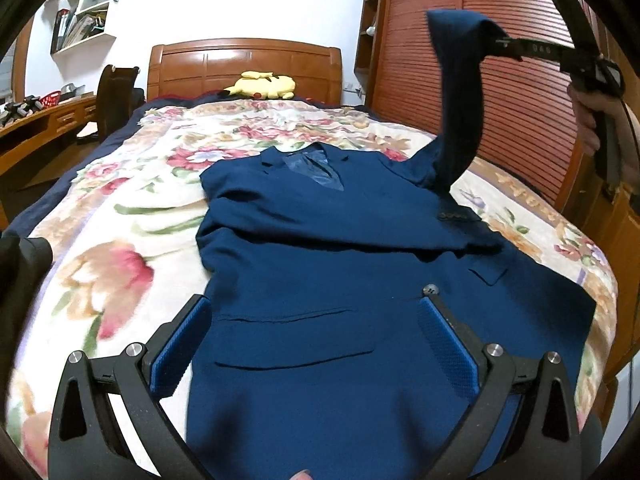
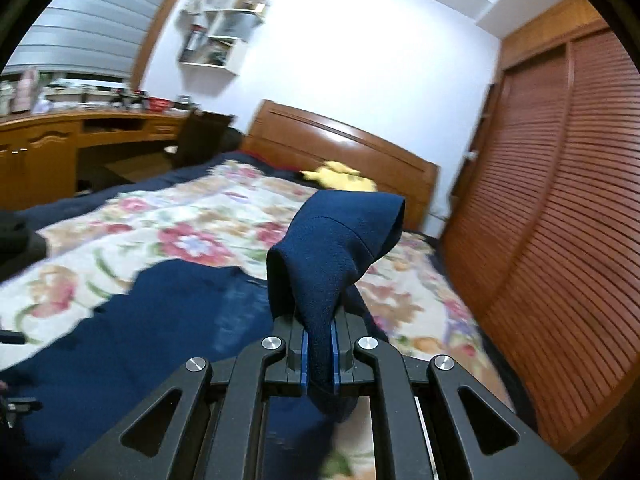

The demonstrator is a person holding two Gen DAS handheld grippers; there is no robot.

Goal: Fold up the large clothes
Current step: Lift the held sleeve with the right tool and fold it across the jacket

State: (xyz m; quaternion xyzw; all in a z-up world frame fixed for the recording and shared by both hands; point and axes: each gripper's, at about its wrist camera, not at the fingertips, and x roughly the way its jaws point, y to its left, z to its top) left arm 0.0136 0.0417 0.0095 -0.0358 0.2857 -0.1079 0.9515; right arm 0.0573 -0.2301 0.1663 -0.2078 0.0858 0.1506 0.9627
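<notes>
A navy blue suit jacket [image 1: 320,264] lies face up on the floral bedspread [image 1: 120,208], collar toward the headboard. Its left sleeve is folded across the chest. The right sleeve [image 1: 460,100] is lifted high above the bed, and my right gripper [image 1: 502,43] is shut on its cuff end. In the right wrist view the sleeve [image 2: 332,248] sticks up from between the blue pads [image 2: 304,356] of that gripper [image 2: 320,356]. My left gripper [image 1: 316,340] hangs open over the jacket's lower front, near the pocket flaps, with nothing between its fingers.
A yellow plush toy [image 1: 260,85] lies by the wooden headboard [image 1: 244,68]. A slatted wooden wardrobe [image 1: 500,80] runs along the bed's right side. A desk [image 2: 80,136] and dark chair [image 1: 116,100] stand to the left. A person's hand [image 1: 600,116] holds the right gripper.
</notes>
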